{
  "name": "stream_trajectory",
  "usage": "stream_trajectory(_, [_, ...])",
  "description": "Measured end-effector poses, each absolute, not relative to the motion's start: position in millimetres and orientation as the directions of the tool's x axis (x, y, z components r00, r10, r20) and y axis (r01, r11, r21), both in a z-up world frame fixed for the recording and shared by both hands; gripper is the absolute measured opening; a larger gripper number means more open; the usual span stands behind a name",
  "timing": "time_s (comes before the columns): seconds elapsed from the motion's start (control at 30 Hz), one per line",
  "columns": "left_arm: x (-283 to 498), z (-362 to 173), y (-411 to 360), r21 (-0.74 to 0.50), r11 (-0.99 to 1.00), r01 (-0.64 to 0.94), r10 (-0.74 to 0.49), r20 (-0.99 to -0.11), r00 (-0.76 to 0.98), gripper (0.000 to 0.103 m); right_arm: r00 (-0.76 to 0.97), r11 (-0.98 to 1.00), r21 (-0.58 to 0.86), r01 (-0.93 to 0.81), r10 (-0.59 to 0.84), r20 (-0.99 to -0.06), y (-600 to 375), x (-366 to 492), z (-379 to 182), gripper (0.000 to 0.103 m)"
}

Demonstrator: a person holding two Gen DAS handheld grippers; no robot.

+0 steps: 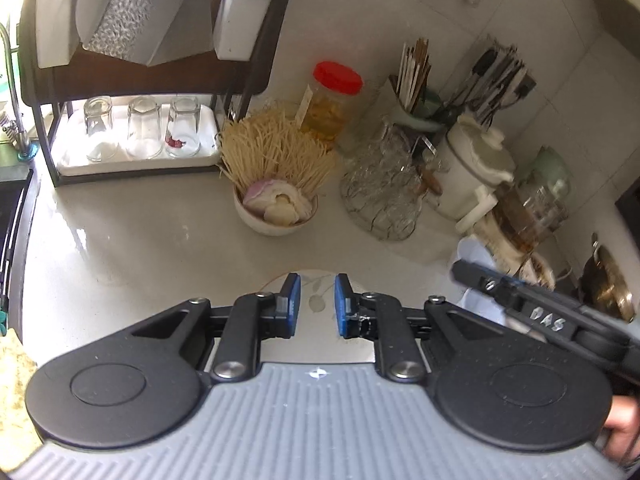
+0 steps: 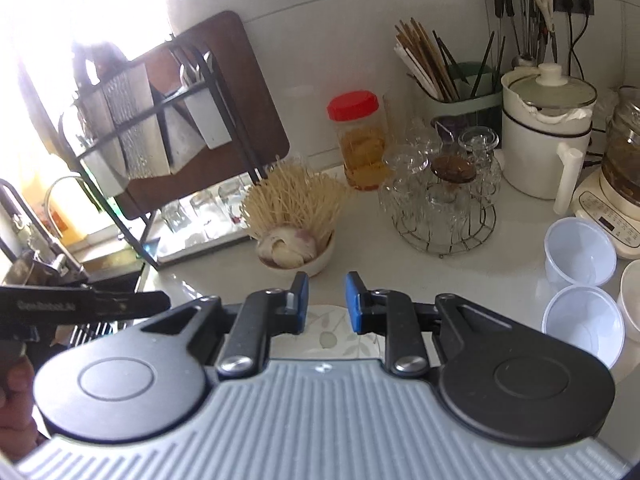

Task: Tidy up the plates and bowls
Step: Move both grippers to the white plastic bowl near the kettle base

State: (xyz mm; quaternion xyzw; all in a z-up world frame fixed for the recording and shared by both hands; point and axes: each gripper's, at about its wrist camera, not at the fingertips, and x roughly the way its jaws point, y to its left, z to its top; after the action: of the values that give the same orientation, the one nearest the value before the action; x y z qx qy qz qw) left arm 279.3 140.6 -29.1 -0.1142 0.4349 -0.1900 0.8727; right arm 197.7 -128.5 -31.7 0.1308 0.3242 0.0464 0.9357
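Note:
A white plate with a leaf pattern (image 1: 316,294) lies on the counter just below my left gripper (image 1: 317,298), which is open and empty above it. The same plate (image 2: 334,332) shows under my right gripper (image 2: 327,300), also open and empty. Two clear plastic bowls (image 2: 578,254) (image 2: 582,324) stand on the counter at the right, with the rim of a white bowl (image 2: 632,300) beside them. A white bowl holding garlic and onion (image 1: 276,210) sits further back; it also shows in the right wrist view (image 2: 298,258). The right gripper's body (image 1: 540,314) shows at the right of the left wrist view.
A black dish rack (image 1: 132,80) with upturned glasses (image 1: 142,132) stands at back left by the sink. A bundle of dry noodles (image 1: 272,148), a red-lidded jar (image 1: 330,100), a wire stand of glasses (image 2: 444,200), a chopstick holder (image 2: 448,80) and a white kettle (image 2: 546,132) crowd the back.

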Motion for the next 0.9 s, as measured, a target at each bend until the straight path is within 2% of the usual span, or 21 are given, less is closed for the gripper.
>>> stream_trajectory(0.17, [283, -36, 119, -0.349, 0.905, 0.242, -0.425, -0.732, 0.533, 0.020, 0.795, 0.964, 0.264, 0.000, 0.160, -0.584, -145, 192, -34, 0.024])
stream_trajectory(0.5, [283, -47, 41, -0.394, 0.889, 0.234, -0.458, -0.734, 0.501, 0.020, 0.777, 0.960, 0.277, 0.031, 0.151, -0.611, -215, 181, -49, 0.024])
stream_trajectory(0.9, [267, -66, -43, -0.362, 0.904, 0.227, -0.427, -0.768, 0.477, 0.038, 0.742, 0.952, 0.287, 0.106, 0.116, -0.660, -297, 167, -73, 0.025])
